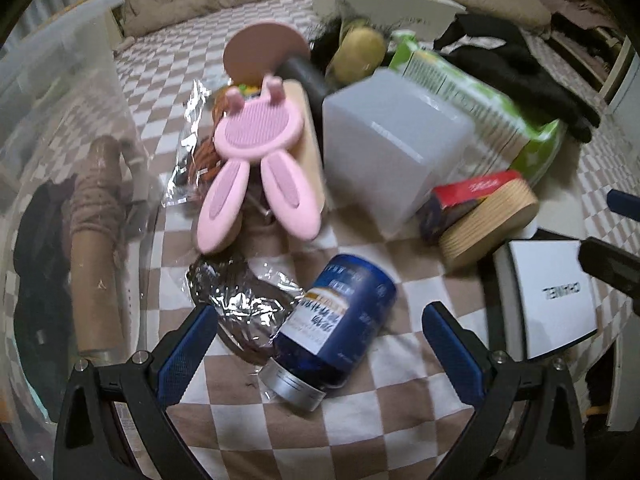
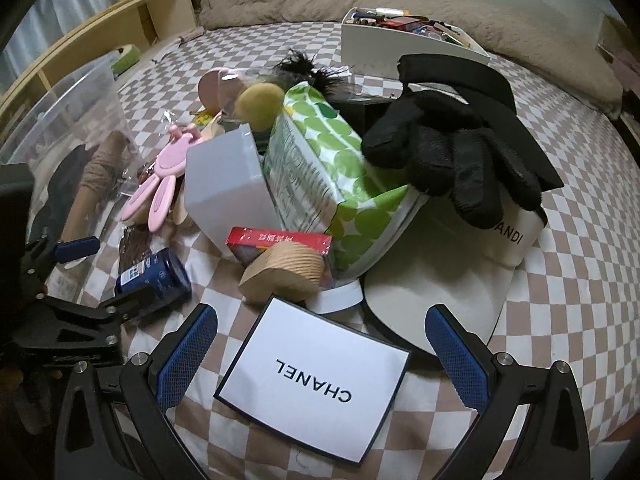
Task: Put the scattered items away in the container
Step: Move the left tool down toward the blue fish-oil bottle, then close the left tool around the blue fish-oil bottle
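Note:
A pile of items lies on a checkered bed. My left gripper [image 1: 320, 344] is open, its jaws on either side of a blue bottle [image 1: 340, 320] with a silver cap, lying on its side. The bottle also shows in the right wrist view [image 2: 154, 278]. My right gripper [image 2: 322, 352] is open above a flat white Chanel box [image 2: 316, 372], not touching it. A clear plastic container [image 1: 60, 160] stands at the left, holding a cardboard roll wound with twine [image 1: 96, 240] and dark cloth. It also shows in the right wrist view [image 2: 68, 120].
Nearby lie a pink bunny brush [image 1: 260, 160], crumpled foil wrap [image 1: 240, 292], a white cube [image 1: 392, 144], a green-dotted tissue pack [image 2: 328, 168], a red box [image 2: 280, 240], a wooden disc [image 2: 284, 272], black gloves [image 2: 452, 160] on a white cap [image 2: 436, 280], and a white tray [image 2: 412, 40] behind.

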